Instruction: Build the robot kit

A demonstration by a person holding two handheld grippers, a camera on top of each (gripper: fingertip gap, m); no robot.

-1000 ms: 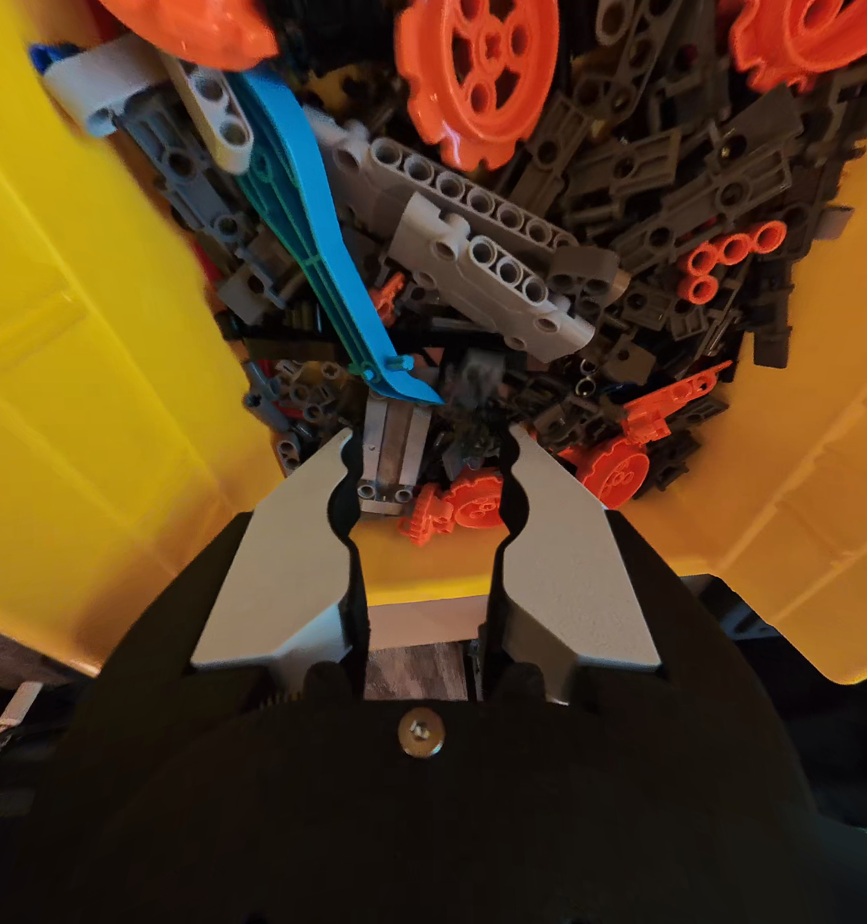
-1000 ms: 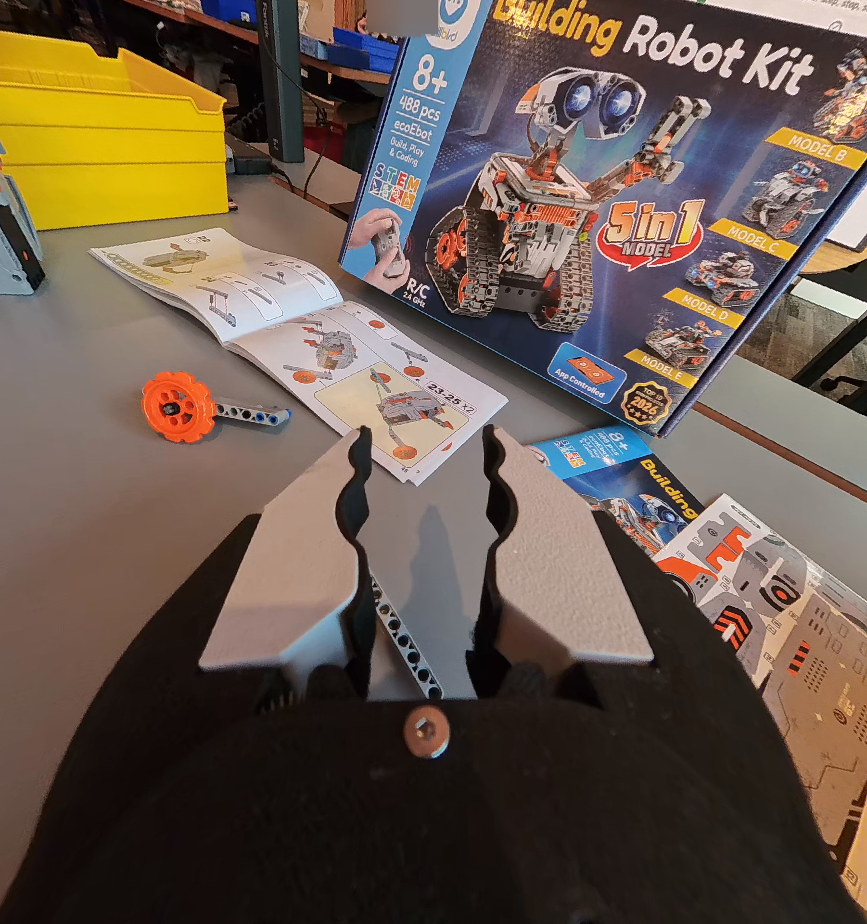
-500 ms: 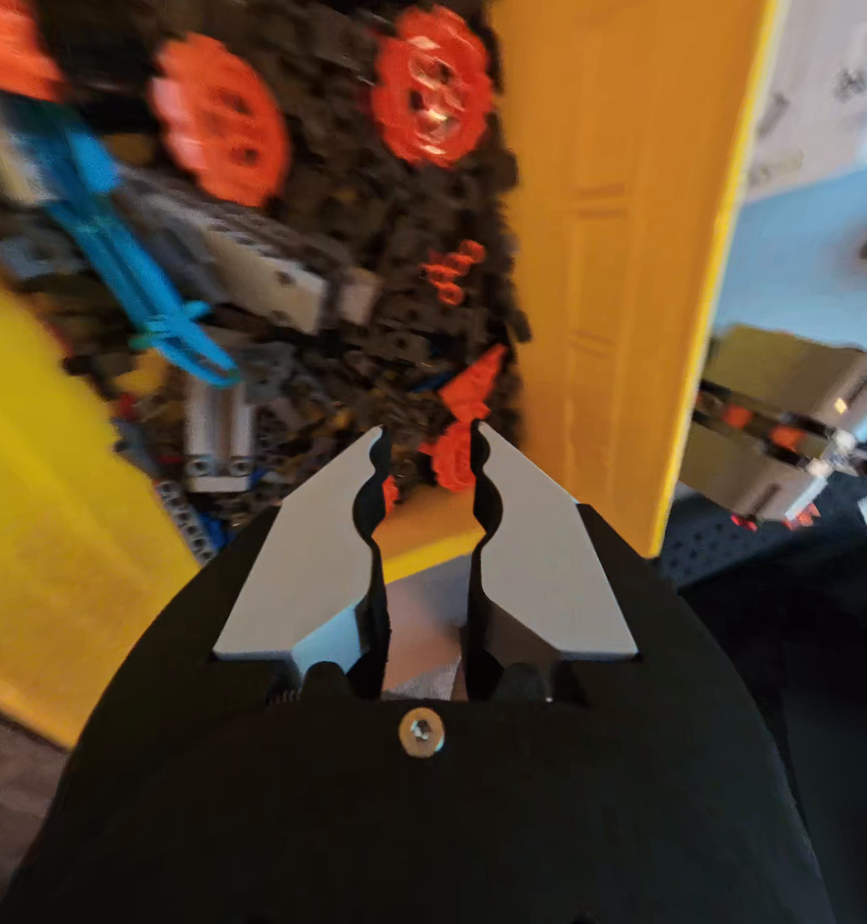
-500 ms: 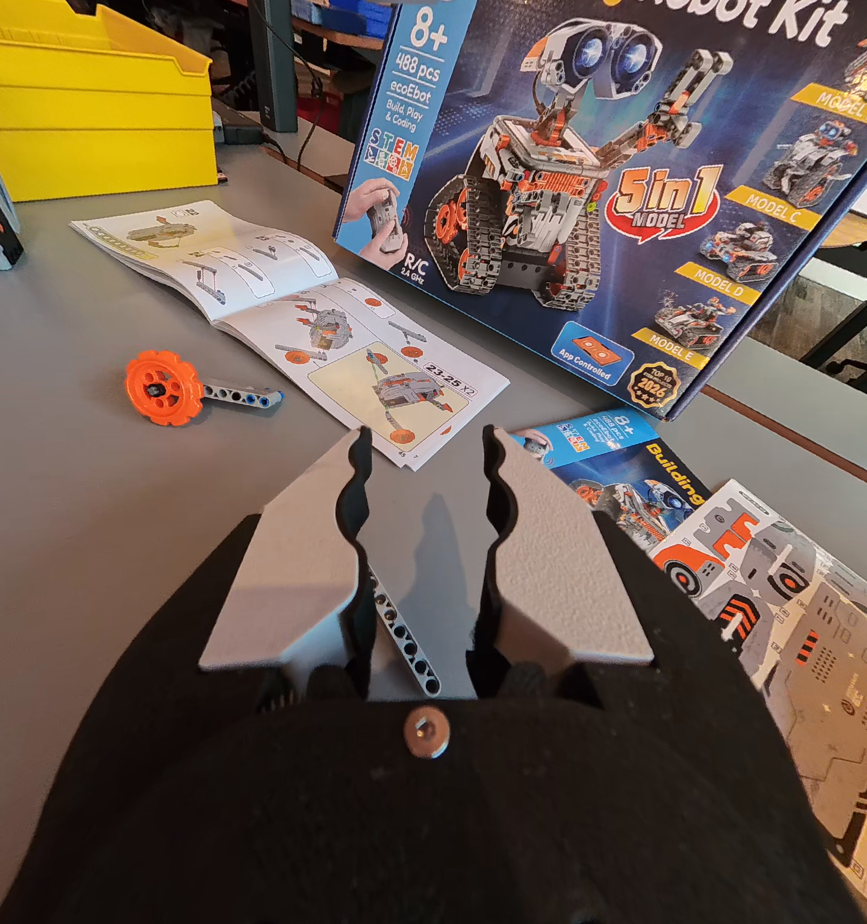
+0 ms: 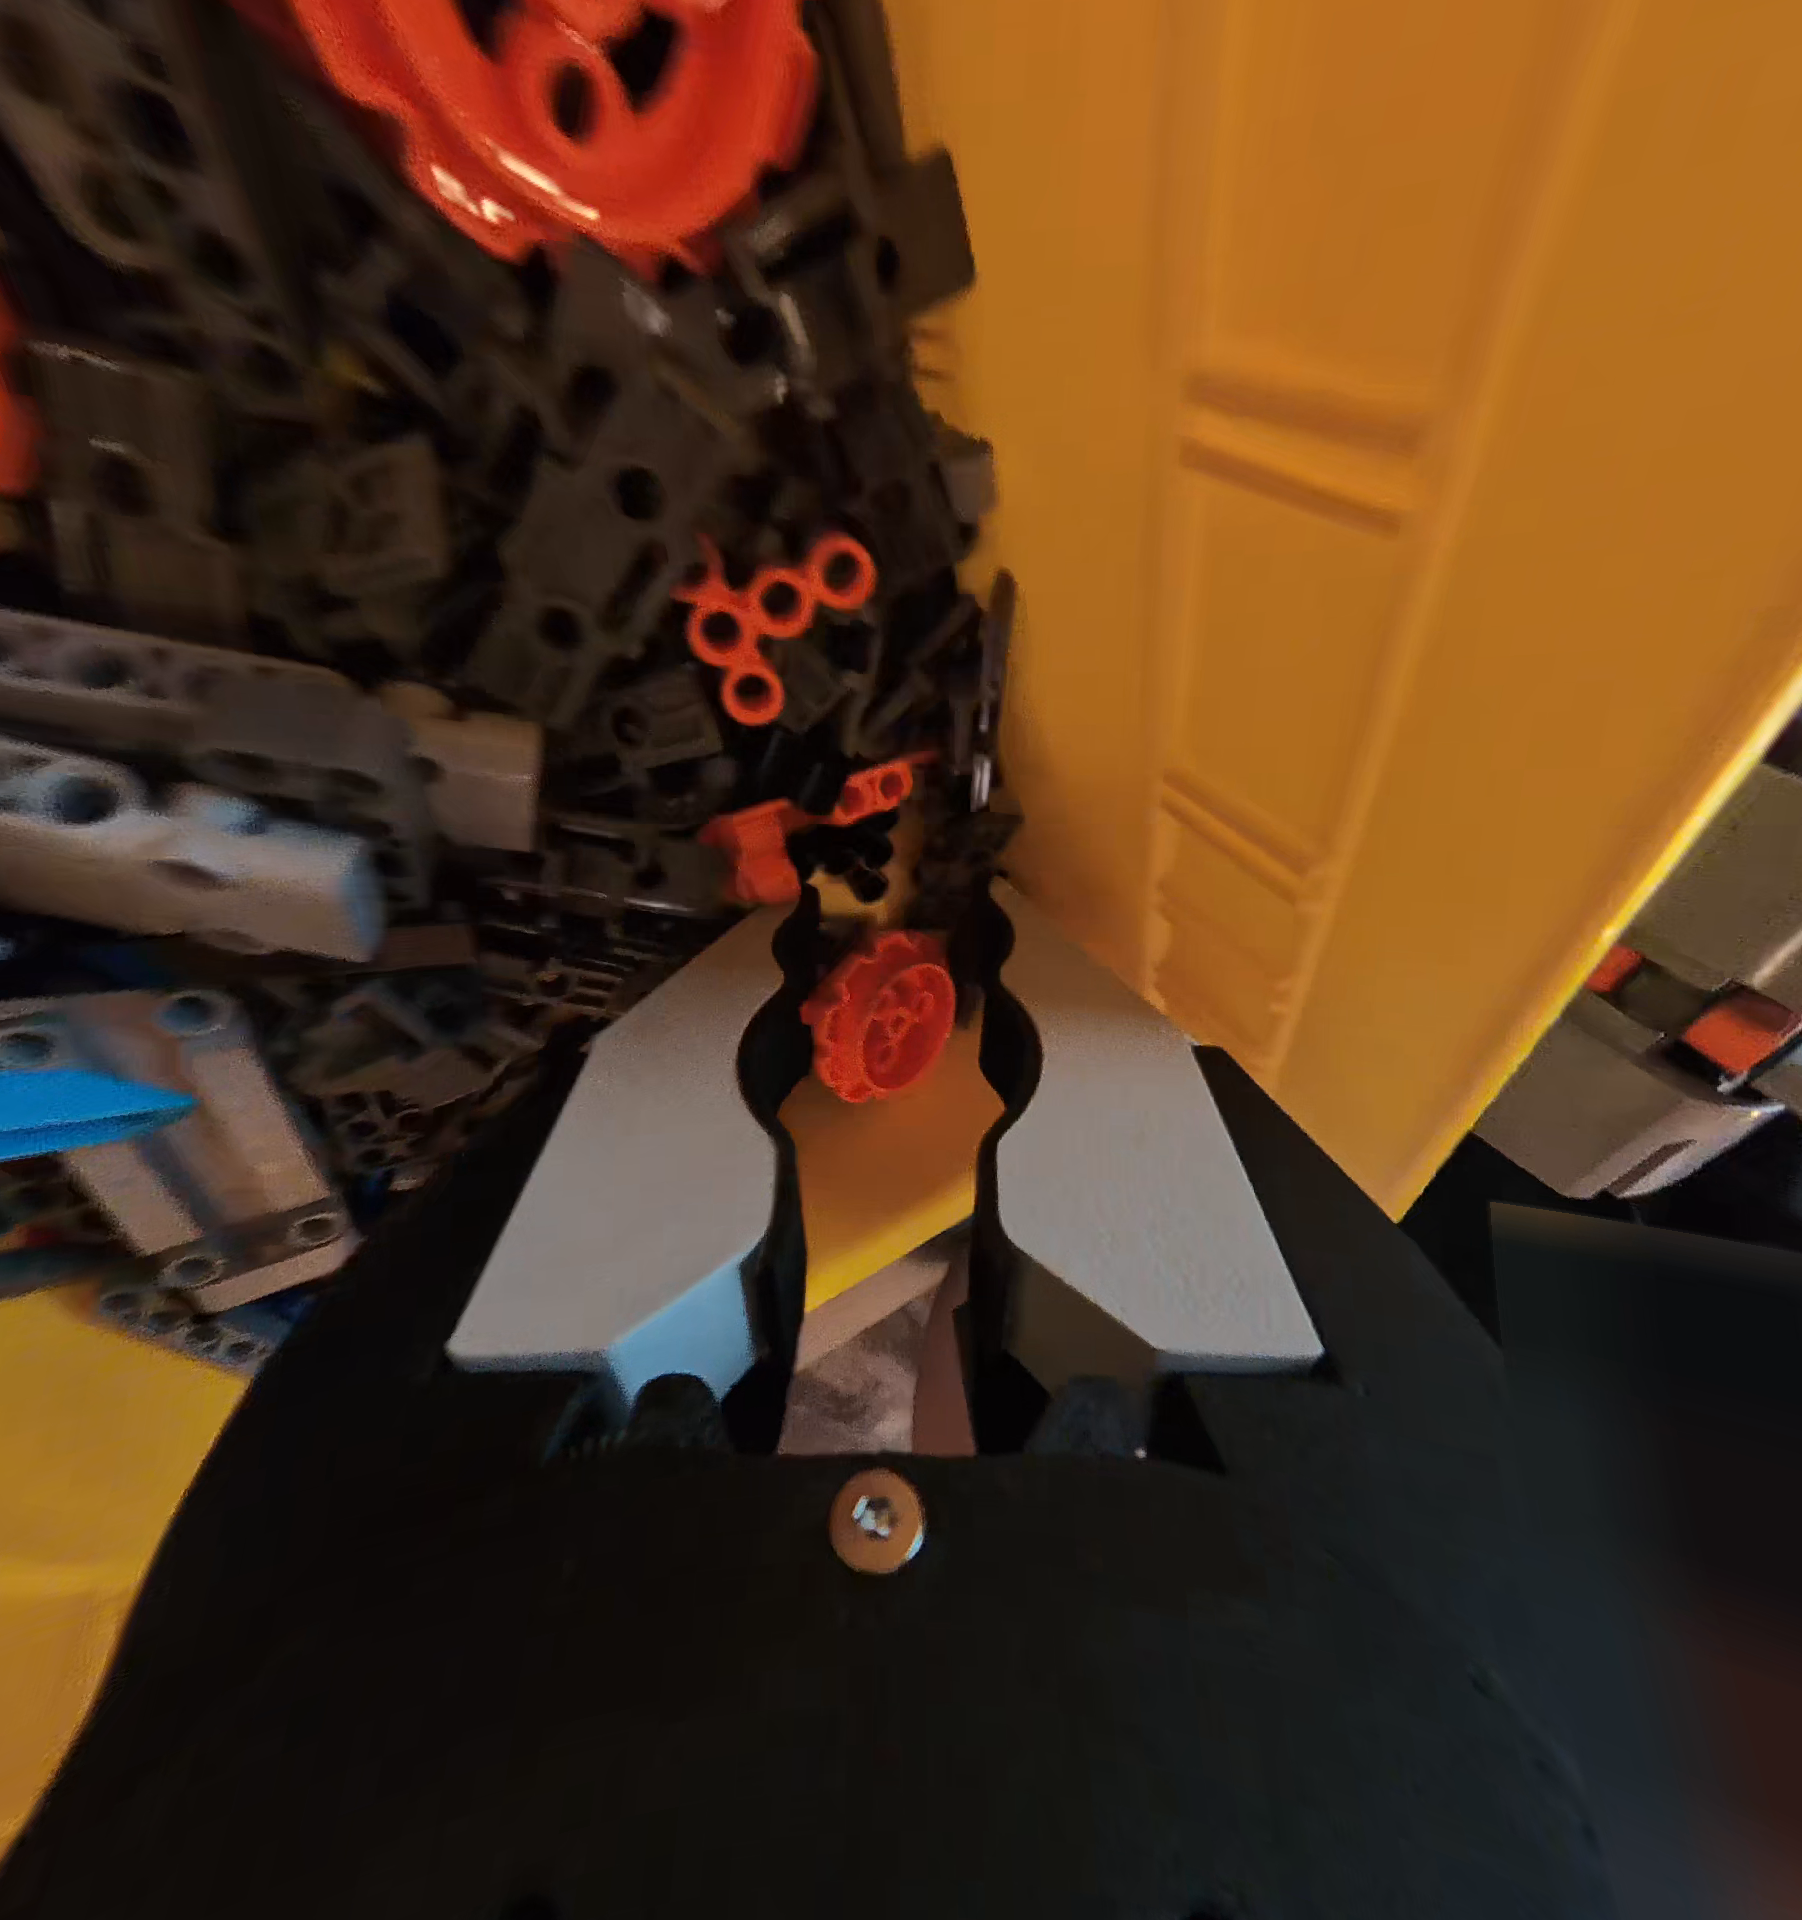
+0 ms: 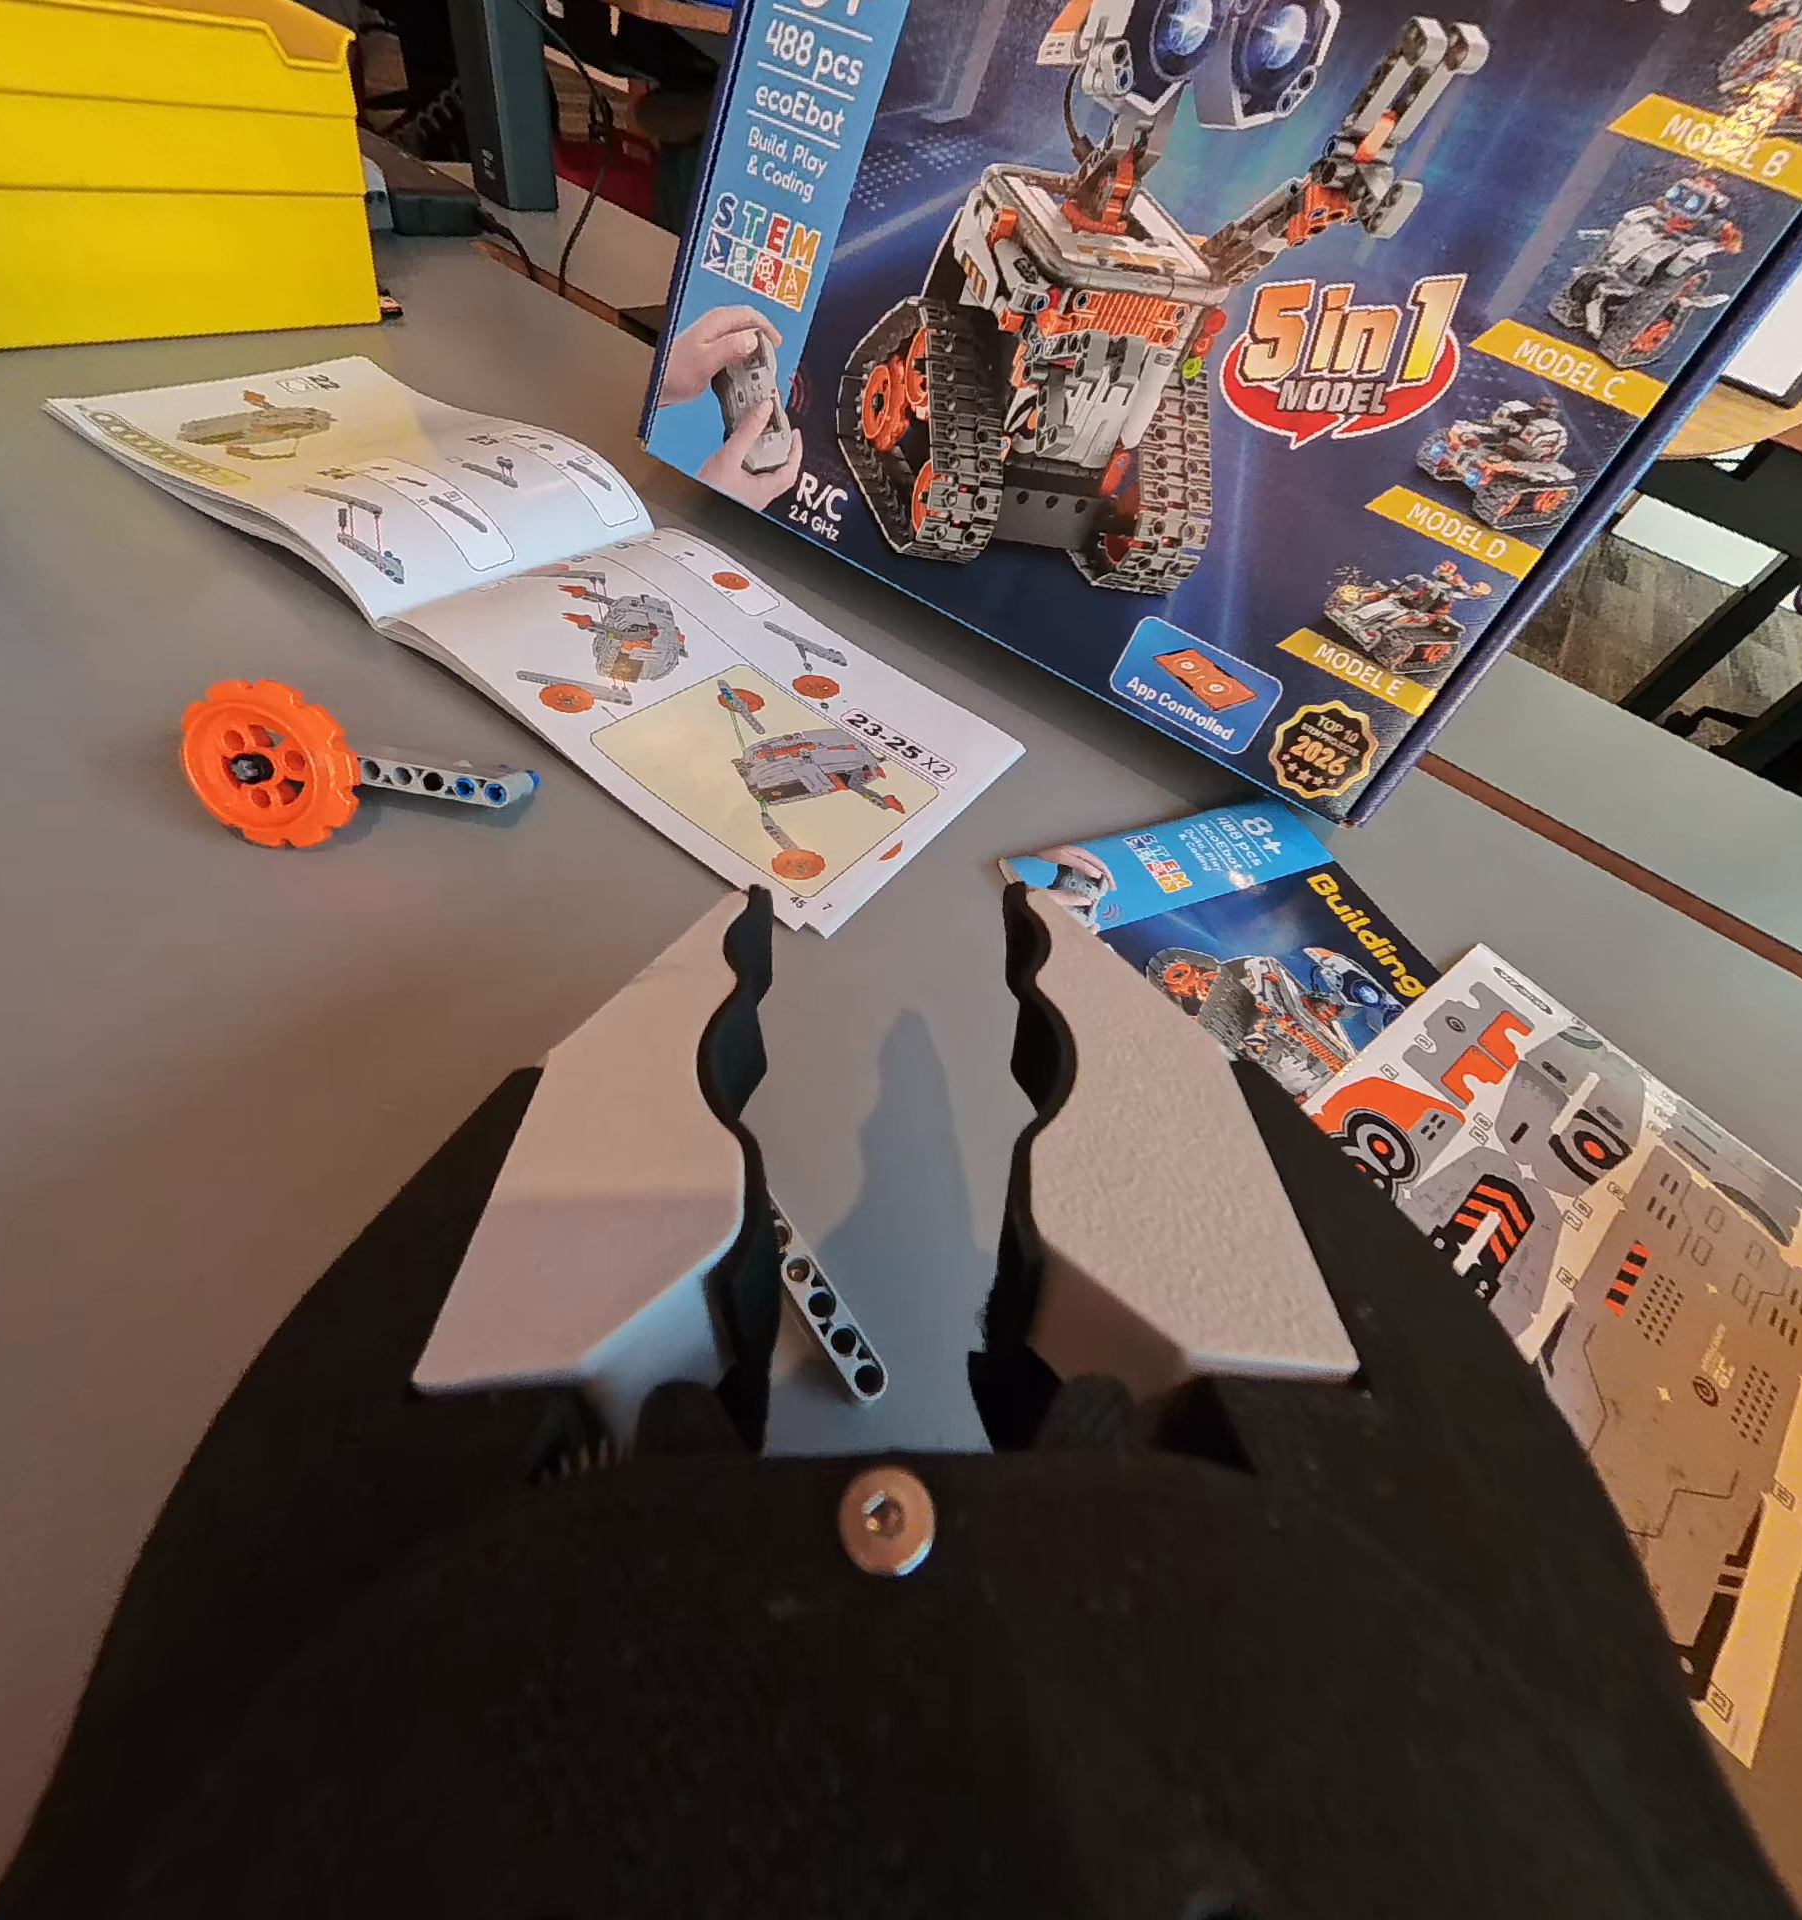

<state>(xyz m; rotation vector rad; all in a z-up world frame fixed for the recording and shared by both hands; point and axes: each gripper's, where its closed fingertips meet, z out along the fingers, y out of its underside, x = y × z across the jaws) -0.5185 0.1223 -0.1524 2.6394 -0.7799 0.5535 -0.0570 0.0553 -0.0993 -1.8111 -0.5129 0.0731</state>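
Left gripper point(image 5: 889, 940), parted and holding nothing, straddles a small orange gear point(image 5: 884, 1016) in the yellow bin point(image 5: 1292, 520), dark parts at 11 o'clock. Right gripper point(image 6: 881, 914) (wide, empty) hovers over the surface point(image 6: 201, 1039); grey beam point(image 6: 829, 1309) beneath, wheel-and-beam assembly point(image 6: 284, 764) at 10 o'clock.

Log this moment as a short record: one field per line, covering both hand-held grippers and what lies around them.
left hand-held gripper: open, inside the yellow bin, small orange gear between its fingers, contact unclear
bin contents: dark and grey building pieces, large orange wheel, blue piece
right hand-held gripper: open, empty, above the grey table
below right gripper: grey holed beam
on table: open instruction booklet, orange wheel on a beam, kit box, sticker sheet
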